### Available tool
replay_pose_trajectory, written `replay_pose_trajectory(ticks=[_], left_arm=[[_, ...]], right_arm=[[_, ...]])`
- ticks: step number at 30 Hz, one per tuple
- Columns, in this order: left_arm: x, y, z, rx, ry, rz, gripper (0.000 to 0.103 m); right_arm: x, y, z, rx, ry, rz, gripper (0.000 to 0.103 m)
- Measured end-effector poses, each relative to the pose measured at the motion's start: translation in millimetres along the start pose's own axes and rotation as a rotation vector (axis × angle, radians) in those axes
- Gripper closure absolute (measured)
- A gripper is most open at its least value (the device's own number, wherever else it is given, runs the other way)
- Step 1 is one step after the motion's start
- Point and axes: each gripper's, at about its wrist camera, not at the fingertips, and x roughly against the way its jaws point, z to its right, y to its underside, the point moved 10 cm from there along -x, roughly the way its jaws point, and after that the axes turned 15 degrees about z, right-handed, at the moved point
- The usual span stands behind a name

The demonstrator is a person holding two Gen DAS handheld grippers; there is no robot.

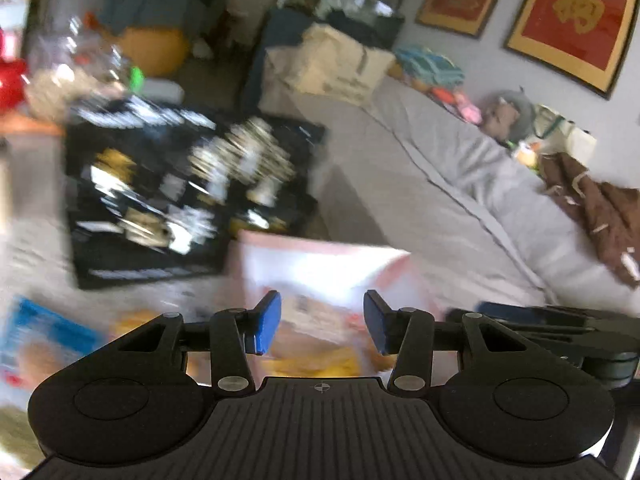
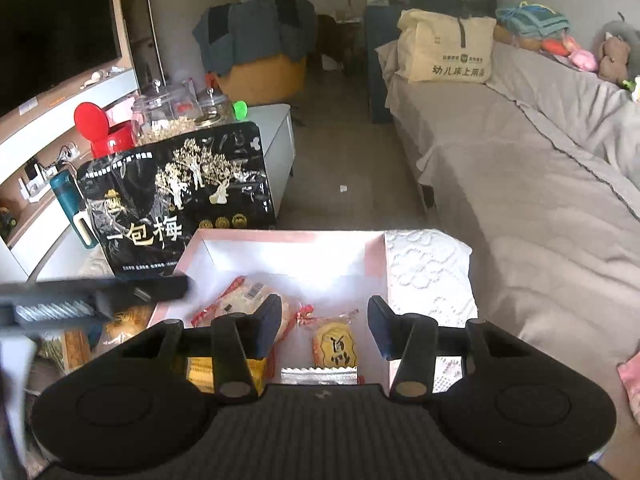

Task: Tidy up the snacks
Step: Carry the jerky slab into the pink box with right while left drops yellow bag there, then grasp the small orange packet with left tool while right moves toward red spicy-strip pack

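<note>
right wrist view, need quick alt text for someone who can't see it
The open right gripper hovers over a pink-rimmed white box holding a few wrapped snacks, among them a round yellow cookie packet. A large black snack bag with gold trees stands behind the box, and a grey-covered sofa runs along the right.

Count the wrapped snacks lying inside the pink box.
4 show in the pink box: a white rice cracker, a round yellow biscuit, a yellow packet and a silver packet. The right tongs may hide more.
</note>
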Motion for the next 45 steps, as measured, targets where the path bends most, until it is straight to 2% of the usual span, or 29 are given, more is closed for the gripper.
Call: replay_pose_trajectory(ticks=[5, 10, 15, 20, 24, 26, 30, 35, 37, 39, 42, 45], left_arm=[[41.2, -14.2, -62.4, -0.076, -0.156, 0.062, 0.053], [77.4, 0.8, -140.0, 0.0, -0.325, 0.038, 0.053], [103.0, 25.0, -171.1, 0.076, -0.348, 0.006, 0.053], [126.0, 41.7, -172.2, 0.16, -0.3, -0.004, 0.053], [120.1, 55.6, -156.1, 0.251, -0.209, -0.056, 0.053], [110.0, 61.1, -144.0, 0.257, -0.182, -0.075, 0.053], [85.5, 68.3, -121.5, 0.17, -0.215, -0.09, 0.053], [70.9, 71.4, -99.9, 0.052, -0.254, -0.095, 0.052], [70.6, 73.7, -96.6, 0.004, -0.271, -0.098, 0.052], [70.3, 75.8, -97.5, -0.046, -0.282, -0.104, 0.049], [75.2, 76.8, -101.5, -0.093, -0.299, -0.111, 0.049], [82.3, 72.2, -109.1, -0.154, -0.355, -0.098, 0.051]], right_arm=[[5.2, 3.2, -16.2, 0.028, -0.02, -0.021, 0.055], [1.3, 8.2, -75.3, 0.066, -0.12, -0.054, 0.055], [-9.8, 22.5, -156.2, 0.129, -0.235, -0.103, 0.054], [-18.9, 45.4, -202.6, 0.138, -0.308, -0.187, 0.054], [-6.5, 70.7, -202.6, 0.191, -0.31, -0.211, 0.054], [3.1, 82.4, -194.1, 0.175, -0.298, -0.224, 0.054], [17.0, 102.1, -174.8, 0.109, -0.272, -0.242, 0.054], [11.5, 115.3, -154.4, 0.101, -0.199, -0.196, 0.055], [2.7, 124.3, -154.0, 0.074, -0.2, -0.199, 0.053], [-0.7, 127.0, -155.0, 0.022, -0.196, -0.155, 0.049], [2.7, 129.6, -167.7, 0.068, -0.215, -0.126, 0.053], [4.7, 130.8, -179.1, 0.065, -0.26, -0.15, 0.053]])
